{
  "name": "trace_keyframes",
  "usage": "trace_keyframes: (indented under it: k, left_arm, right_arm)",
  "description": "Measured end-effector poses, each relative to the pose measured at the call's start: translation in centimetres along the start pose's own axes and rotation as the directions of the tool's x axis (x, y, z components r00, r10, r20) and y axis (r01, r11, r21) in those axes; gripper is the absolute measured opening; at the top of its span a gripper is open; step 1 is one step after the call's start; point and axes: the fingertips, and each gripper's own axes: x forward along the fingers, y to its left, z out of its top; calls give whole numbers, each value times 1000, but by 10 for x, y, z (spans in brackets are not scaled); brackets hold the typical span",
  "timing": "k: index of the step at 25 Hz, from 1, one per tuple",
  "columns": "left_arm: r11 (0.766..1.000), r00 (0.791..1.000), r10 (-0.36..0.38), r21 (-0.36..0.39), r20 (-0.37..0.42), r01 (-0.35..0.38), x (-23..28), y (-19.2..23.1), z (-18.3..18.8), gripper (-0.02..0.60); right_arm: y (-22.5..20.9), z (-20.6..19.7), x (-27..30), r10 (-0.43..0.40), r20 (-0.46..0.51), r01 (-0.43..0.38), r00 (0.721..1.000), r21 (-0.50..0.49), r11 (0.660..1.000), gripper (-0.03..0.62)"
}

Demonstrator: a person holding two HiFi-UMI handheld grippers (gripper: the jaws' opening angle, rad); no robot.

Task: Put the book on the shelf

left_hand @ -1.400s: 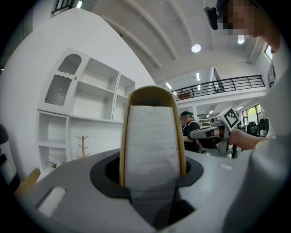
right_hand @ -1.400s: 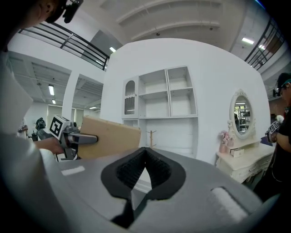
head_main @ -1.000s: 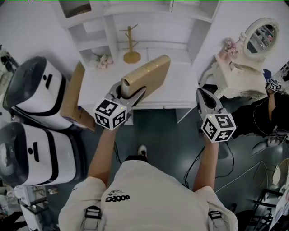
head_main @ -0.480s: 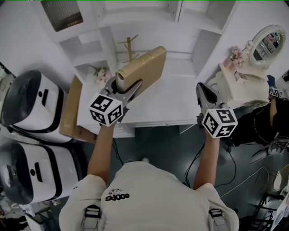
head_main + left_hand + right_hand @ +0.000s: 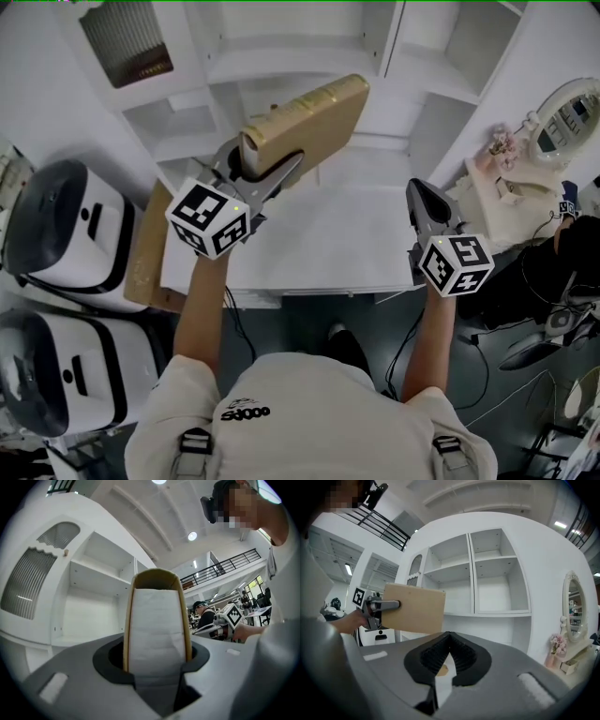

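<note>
Since a second ago, left tool [image 5: 265, 171] and book [image 5: 309, 117] have risen from low over the tabletop [image 5: 328, 234] to a spot in front of the shelf unit [image 5: 281, 66]. The book now covers the small wooden stand that showed earlier. Right tool [image 5: 427, 202] has barely shifted.

- Left tool: clamped on the near end of the book, one jaw against each cover. In the left gripper view the book [image 5: 157, 625] stands upright between the jaws of the left tool [image 5: 157, 656], white page edge toward the camera, tan cover arching over the top.
- Book: tan, held in the air, not yet inside any compartment. In the head view it slants up and to the right, its far end over the shelf unit's lower middle opening. In the right gripper view the book [image 5: 412, 609] shows its flat cover, in front of the left part of the shelf unit [image 5: 473, 573].
- Right tool [image 5: 449, 635]: jaw tips together, nothing between them, held over the tabletop edge, right of the book and below the shelf unit's right compartments.
- Shelf unit: white, open compartments look bare.
- Right of the shelf unit: oval mirror [image 5: 577, 112] with pink flowers [image 5: 503, 143] beside it.
- Left of the shelf unit, lower down: cardboard sheet [image 5: 145, 248] leaning at the tabletop's side.
</note>
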Motion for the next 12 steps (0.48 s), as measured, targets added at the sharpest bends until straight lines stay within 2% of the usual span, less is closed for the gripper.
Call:
trace_keyframes:
  k: [6,12]
  left_arm:
    - [996,994,67,57,84,-72,39,40,42,247]
    - [972,987,136,181,87,-150,86,70,68,247]
  right_arm:
    - [-32,23,49,63,28,-63,998,-26,998,3]
    - [-69,49,98,121,56,-119,991,-40,992,3]
